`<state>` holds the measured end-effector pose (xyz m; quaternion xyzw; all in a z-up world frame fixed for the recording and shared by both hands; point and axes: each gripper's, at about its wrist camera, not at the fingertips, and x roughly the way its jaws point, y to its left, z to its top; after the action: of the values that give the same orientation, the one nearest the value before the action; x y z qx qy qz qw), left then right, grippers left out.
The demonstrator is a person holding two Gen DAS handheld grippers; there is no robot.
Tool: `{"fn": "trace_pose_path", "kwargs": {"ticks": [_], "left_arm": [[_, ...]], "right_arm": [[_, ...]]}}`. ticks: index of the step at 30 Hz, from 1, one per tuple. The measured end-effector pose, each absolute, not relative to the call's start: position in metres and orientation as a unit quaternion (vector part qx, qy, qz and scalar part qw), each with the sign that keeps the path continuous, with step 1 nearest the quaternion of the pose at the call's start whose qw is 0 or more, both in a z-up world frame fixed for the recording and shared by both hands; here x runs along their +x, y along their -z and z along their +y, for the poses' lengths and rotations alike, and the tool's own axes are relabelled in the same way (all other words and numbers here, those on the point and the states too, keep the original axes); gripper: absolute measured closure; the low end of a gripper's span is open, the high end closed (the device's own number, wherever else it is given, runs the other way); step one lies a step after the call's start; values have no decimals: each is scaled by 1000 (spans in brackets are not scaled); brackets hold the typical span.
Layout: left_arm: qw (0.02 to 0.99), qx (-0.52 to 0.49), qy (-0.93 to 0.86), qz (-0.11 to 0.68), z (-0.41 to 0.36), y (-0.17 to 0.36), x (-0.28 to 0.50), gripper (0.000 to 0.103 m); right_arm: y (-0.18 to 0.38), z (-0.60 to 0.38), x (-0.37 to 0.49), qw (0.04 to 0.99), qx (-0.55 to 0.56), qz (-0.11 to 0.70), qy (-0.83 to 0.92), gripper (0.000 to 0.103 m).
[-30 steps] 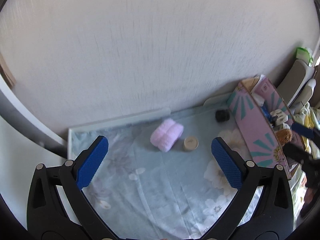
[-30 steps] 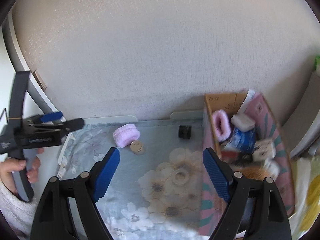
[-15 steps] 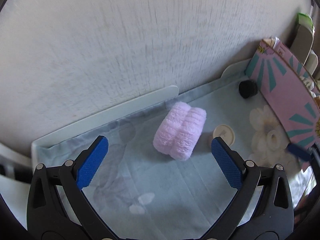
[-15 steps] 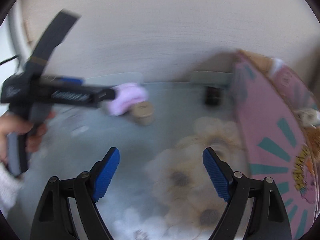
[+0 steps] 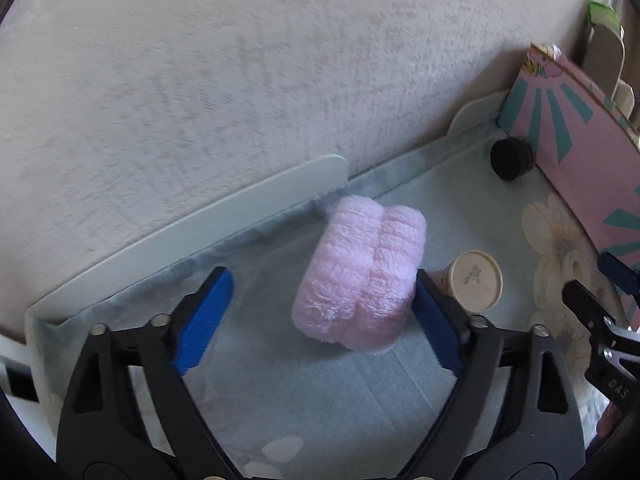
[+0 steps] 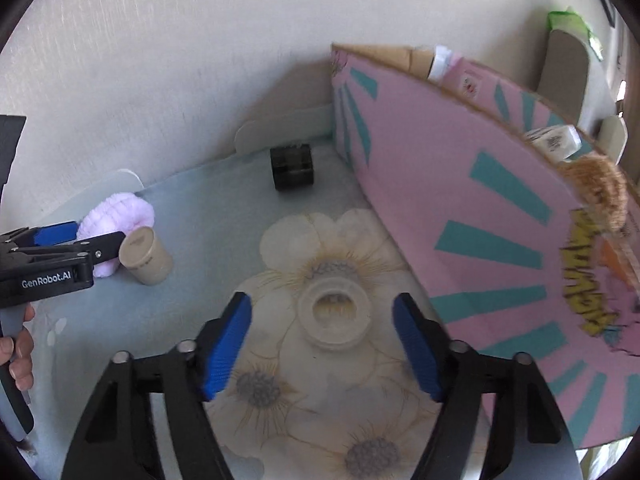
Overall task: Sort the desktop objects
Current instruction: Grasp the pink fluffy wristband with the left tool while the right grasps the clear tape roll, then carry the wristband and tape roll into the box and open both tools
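My left gripper [image 5: 320, 312] has just been closing around the pink fluffy roll [image 5: 362, 272] on the floral cloth [image 5: 320, 400]: one pad touching, the other clear. It's soft, so I'd pinch mid-body. My right gripper [image 6: 322, 344], also closing, straddles the cream ring [image 6: 334, 314], untouched; looks rigid and light.

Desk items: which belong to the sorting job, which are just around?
In the job: pink fluffy roll, beige cup, cream ring, black cylinder, pink box.
Just around: floral cloth, white wall.
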<state>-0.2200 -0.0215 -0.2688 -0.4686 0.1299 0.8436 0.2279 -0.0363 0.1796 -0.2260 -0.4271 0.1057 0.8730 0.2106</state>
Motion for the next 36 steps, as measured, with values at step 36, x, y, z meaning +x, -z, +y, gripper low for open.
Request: {"fn": "trace_pose_path", "kwargs": {"ticks": [36], "left_arm": [[192,-474,-859,30,-36,148,-165,60]], "right_arm": [[112,194,-20,5,-421,93,-902,64]]}}
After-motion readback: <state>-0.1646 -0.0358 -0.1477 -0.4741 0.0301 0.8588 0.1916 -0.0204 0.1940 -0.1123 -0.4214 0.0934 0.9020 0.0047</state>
